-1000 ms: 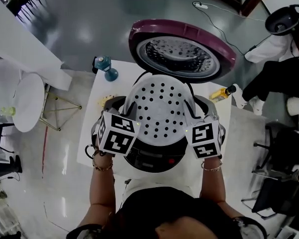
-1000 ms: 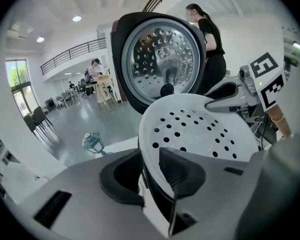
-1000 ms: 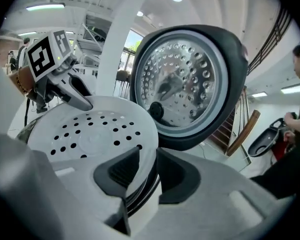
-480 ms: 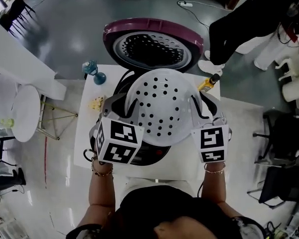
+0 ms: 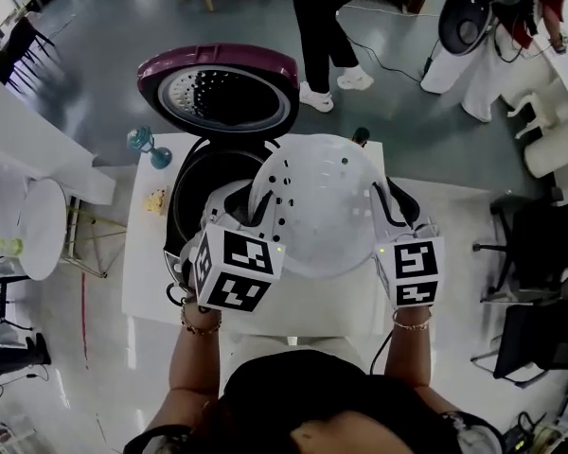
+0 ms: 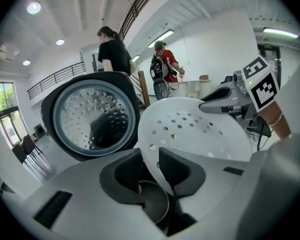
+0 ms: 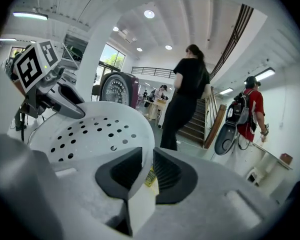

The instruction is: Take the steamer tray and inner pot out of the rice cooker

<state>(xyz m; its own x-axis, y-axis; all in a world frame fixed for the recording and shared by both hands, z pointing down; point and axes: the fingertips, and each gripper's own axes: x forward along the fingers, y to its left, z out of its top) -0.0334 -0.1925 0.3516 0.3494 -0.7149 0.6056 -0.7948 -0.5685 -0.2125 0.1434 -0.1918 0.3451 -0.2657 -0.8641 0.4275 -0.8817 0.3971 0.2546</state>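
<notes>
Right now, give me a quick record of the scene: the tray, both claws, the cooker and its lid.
steamer tray: white, perforated, lifted clear of the cooker, held at opposite rims
left claw: shut on the tray's rim
right claw: jaws have just been closing, tray's rim clamped between them
rice cooker: stands on the table, partly under the tray
lid: open, tipped back
</notes>
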